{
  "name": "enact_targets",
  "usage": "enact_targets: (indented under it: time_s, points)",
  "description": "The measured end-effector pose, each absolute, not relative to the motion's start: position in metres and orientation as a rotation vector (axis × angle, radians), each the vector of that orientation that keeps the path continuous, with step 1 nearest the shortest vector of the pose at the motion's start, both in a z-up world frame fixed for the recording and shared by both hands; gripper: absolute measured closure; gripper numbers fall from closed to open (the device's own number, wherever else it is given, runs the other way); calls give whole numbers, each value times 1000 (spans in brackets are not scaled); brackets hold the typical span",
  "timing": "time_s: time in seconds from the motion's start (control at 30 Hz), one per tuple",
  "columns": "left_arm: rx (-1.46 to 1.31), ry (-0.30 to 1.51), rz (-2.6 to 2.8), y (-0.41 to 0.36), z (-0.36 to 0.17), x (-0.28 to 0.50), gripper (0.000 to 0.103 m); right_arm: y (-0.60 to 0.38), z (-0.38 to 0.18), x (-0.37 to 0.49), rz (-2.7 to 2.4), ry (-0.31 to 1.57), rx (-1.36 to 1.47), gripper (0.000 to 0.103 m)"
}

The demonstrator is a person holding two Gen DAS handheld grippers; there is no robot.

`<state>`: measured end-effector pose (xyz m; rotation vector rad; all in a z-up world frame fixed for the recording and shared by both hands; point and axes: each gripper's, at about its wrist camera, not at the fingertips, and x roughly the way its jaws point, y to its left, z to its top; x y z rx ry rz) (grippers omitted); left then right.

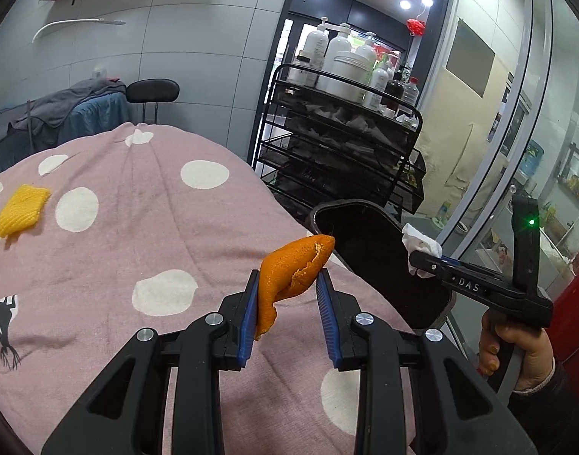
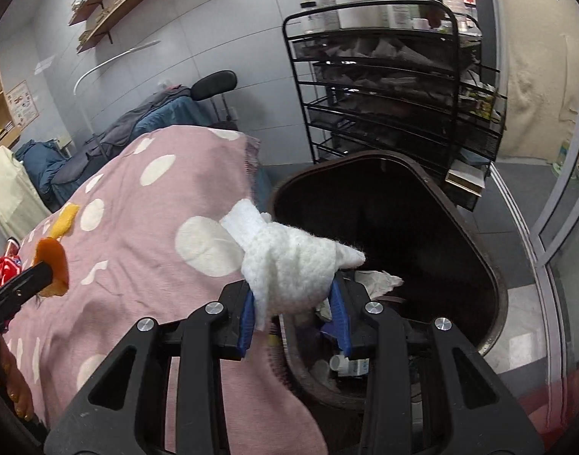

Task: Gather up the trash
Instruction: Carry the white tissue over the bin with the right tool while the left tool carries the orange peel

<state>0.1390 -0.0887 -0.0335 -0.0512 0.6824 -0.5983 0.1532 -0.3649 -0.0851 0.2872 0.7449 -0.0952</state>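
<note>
An orange peel (image 1: 295, 273) is clamped between the blue pads (image 1: 249, 318) of the left gripper (image 1: 287, 295), jaws narrowed on it; the peel is held above the pink polka-dot blanket (image 1: 111, 235), close to the blanket's edge beside the dark trash bin (image 1: 369, 242). In the right wrist view the same peel (image 2: 54, 267) is seen at the far left, still over the blanket. A crumpled white tissue (image 2: 285, 265) is gripped by the right gripper (image 2: 295, 303), jaws narrow and closed on it; it is positioned at the bin's near rim (image 2: 289, 341), partly over the opening. Inside the bin, crumpled paper (image 2: 380, 280) and a small white bottle (image 2: 337, 362) are visible. From the left wrist view the right gripper (image 1: 426, 256) is seen over the bin with the tissue (image 1: 418, 240) at its tip, handle held by a hand (image 1: 517, 352). A yellow mesh piece (image 1: 22, 208) is left lying on the blanket, well apart from both grippers. A black wire rack (image 1: 339, 140) loaded with bottles (image 1: 342, 57) is located just behind the bin.
</note>
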Motion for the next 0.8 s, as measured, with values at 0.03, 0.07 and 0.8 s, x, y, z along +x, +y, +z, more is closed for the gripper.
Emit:
enact_targets:
  time_s: [0.03,0.07,0.8]
  points:
    - [-46,681,-602,-91,-33,139,73,-369,-89,153,-105,751,292,68]
    - [-44,681,-607,-94,-33,139,73,-376,-95,154,-125,761,301,68]
    - [49,722,-735,-157,-37,138,73,-413,-152,169,-261,862,310,36]
